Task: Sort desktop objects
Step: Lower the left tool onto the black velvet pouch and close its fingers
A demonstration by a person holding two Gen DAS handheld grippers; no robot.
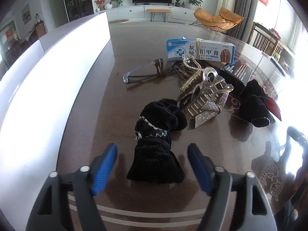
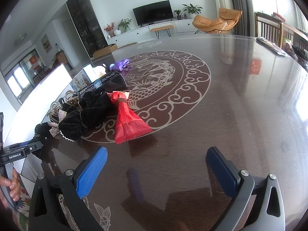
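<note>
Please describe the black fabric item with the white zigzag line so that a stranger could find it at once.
On the dark glossy wooden table, look at the near end of the clutter, straight before the left tongs with blue pads. There lies the black velvet scrunchie. Unlike the other black scrunchie further right, a white zigzag trim crosses its middle.

Two black velvet scrunchies (image 1: 159, 134) lie on the surface (image 1: 211, 150): one at lower centre of the left wrist view, the other (image 1: 254, 104) at right. Two boxes: one blue-and-white (image 1: 200, 51) at upper centre, one black (image 1: 235, 74) just right of it. One clear claw clip (image 1: 209, 84), one rhinestone bow (image 1: 207, 111), one pair of clear-framed glasses (image 1: 138, 73). One red packet (image 2: 129, 121) and one purple toy (image 2: 119, 65) in the right wrist view.
</note>
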